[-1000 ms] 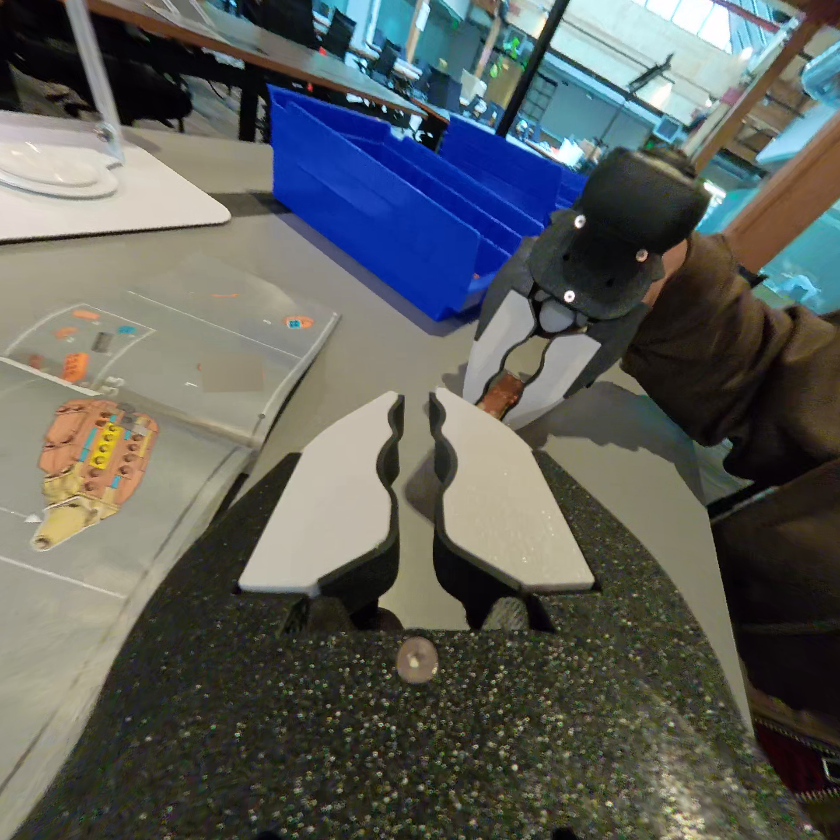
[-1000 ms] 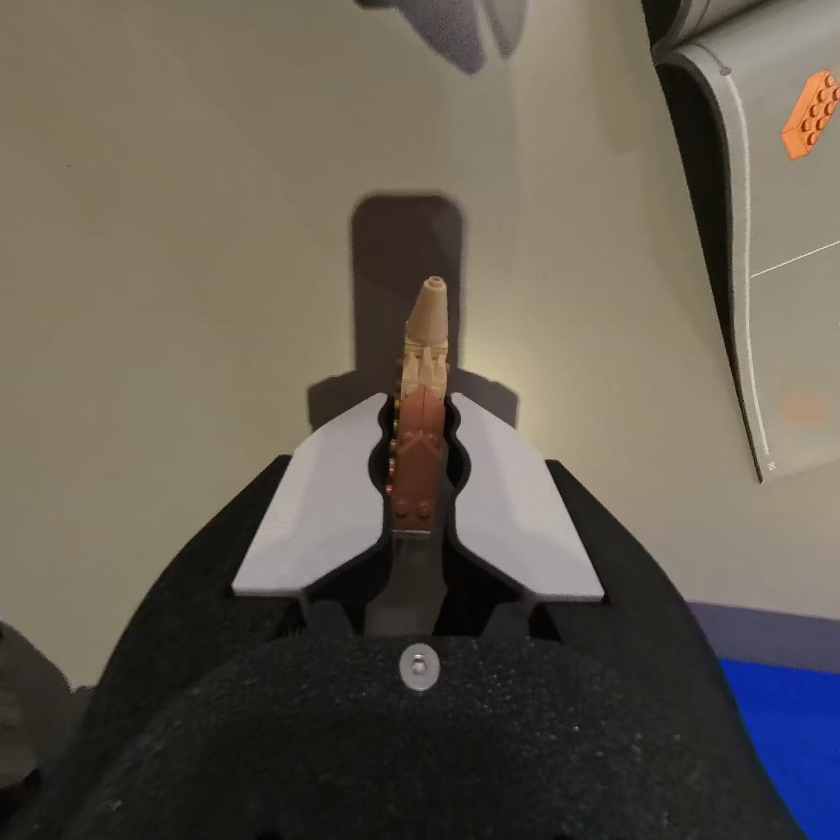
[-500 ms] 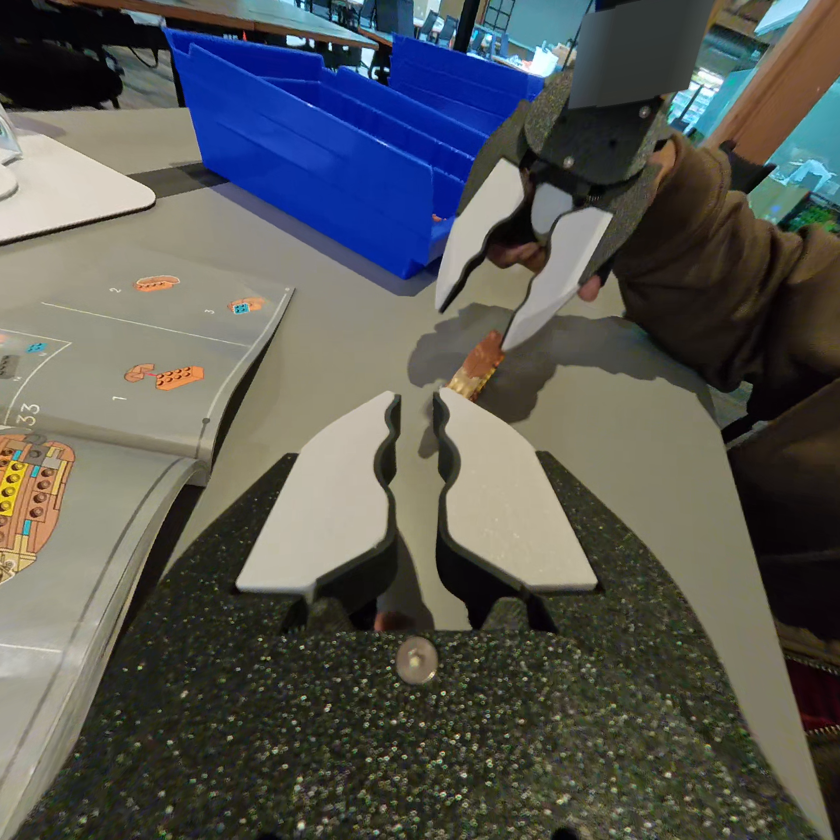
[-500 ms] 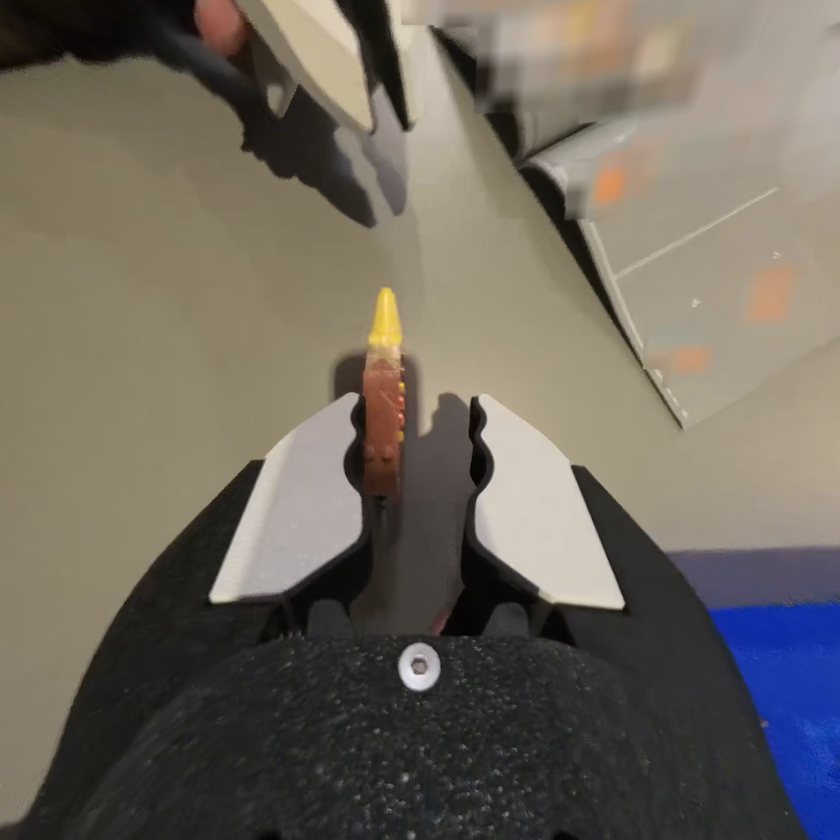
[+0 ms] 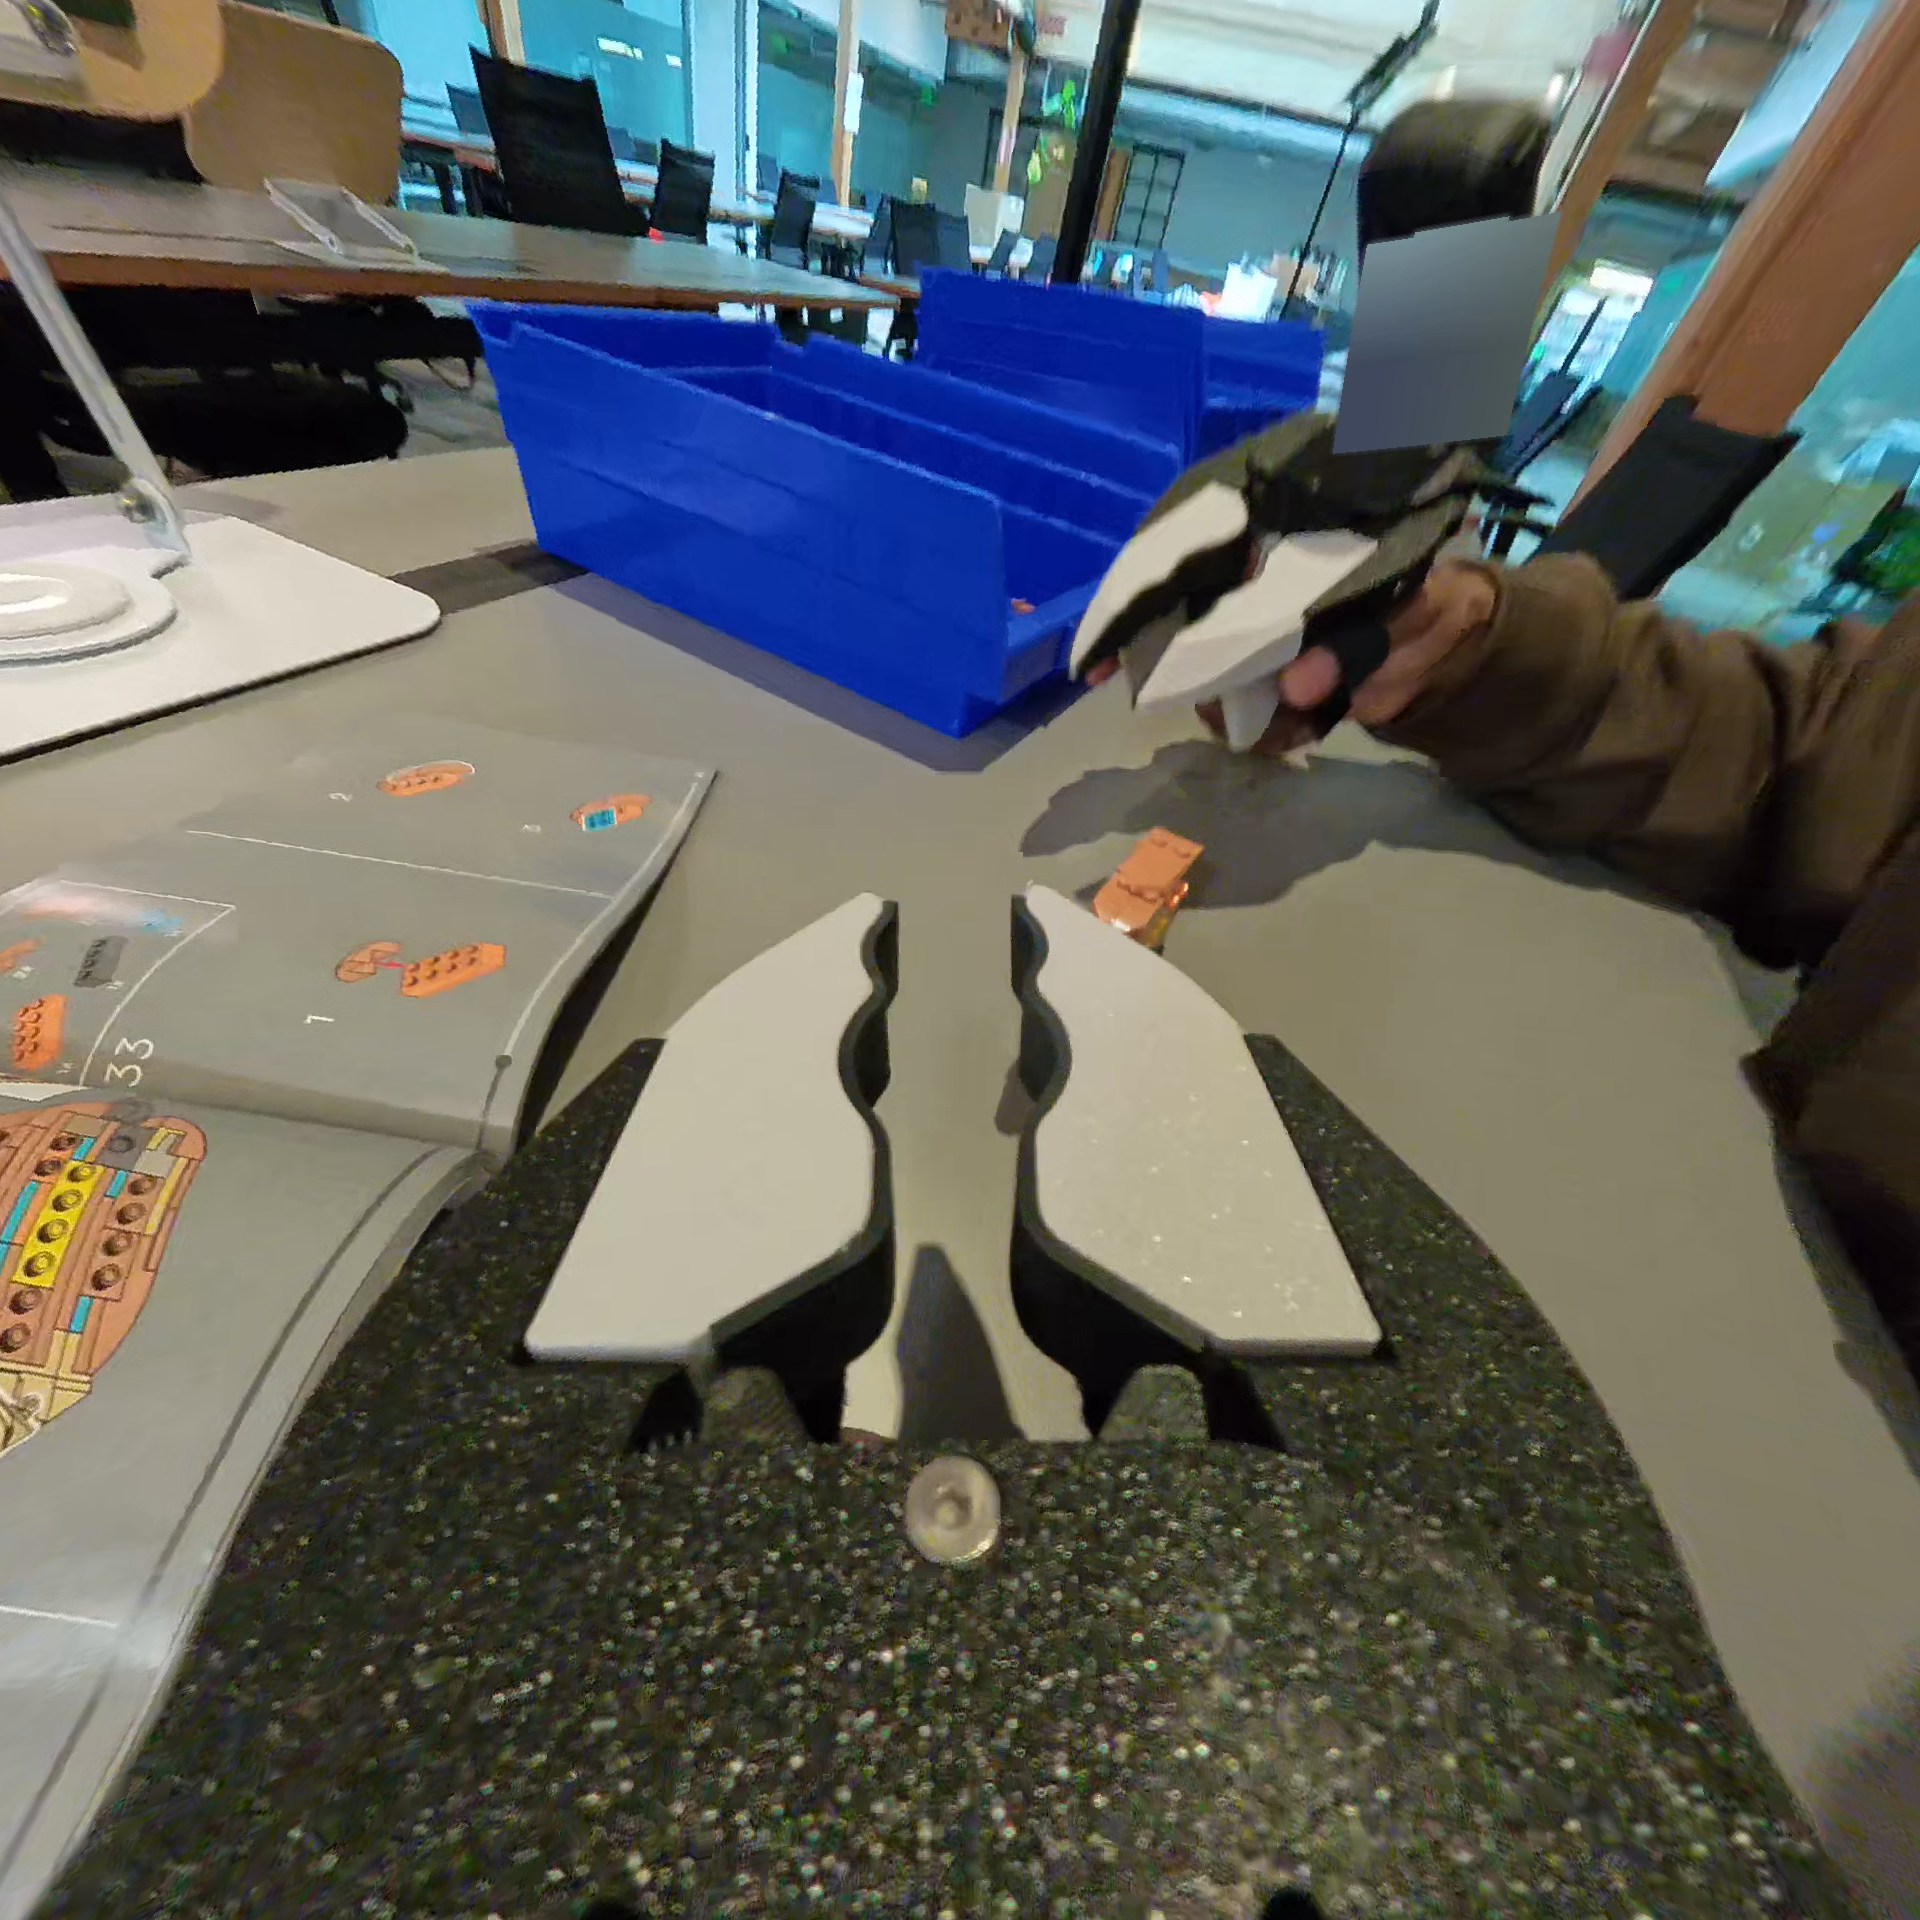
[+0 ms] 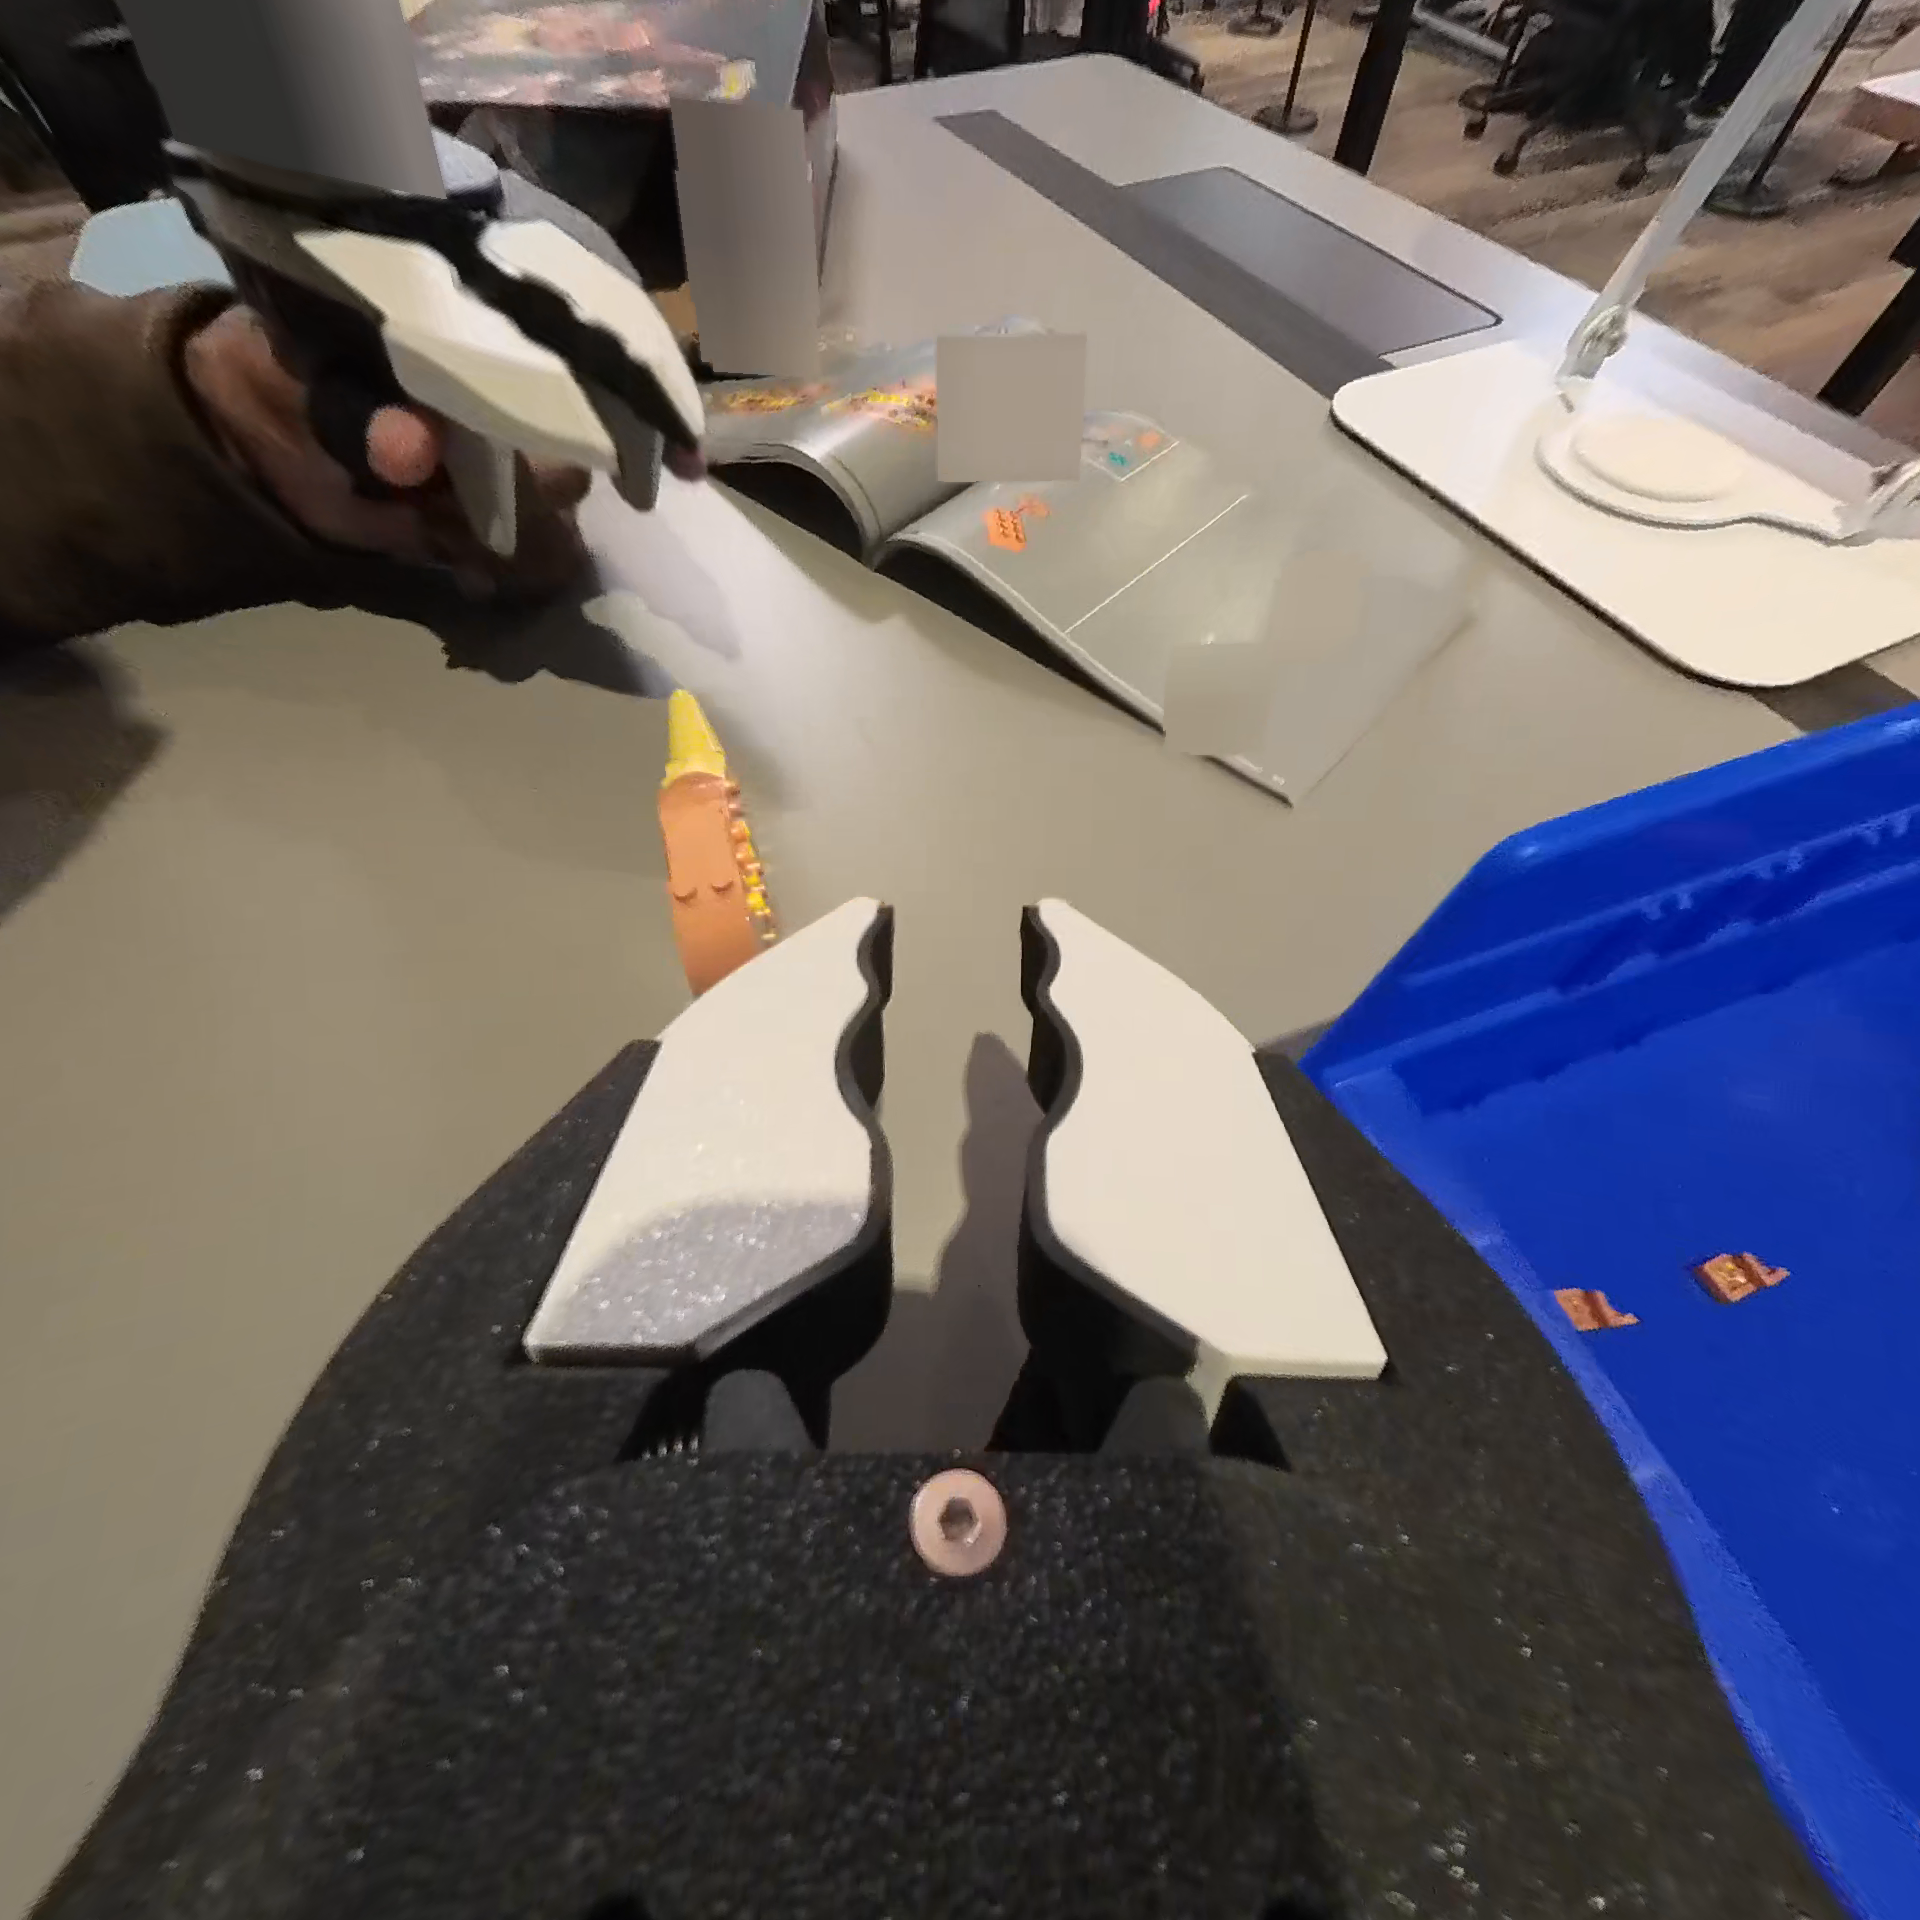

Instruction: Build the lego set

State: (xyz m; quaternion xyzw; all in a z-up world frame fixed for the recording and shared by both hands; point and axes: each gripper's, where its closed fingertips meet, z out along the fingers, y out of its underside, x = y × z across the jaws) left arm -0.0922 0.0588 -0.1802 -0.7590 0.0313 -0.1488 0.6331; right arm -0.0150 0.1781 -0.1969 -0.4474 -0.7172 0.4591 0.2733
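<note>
Both sets of jaws parted, holding nothing. Left gripper [image 5: 954, 925] low over the desk [image 5: 1455, 1091]. Right gripper [image 6: 956, 925] raised, near the blue bin [image 6: 1662, 1039].

Lego build [image 6: 712, 847] lies on its side on the desk, just left of the right gripper's fingers.

Risks:
- A finger may knock the build during regrasp.
- Gripping its narrow edge may twist plates loose.

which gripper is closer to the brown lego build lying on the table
Right, though narrowly. In its own view the right gripper sits just beside the lego build, empty. The left gripper has the build just past its right fingertip, also empty.
</note>
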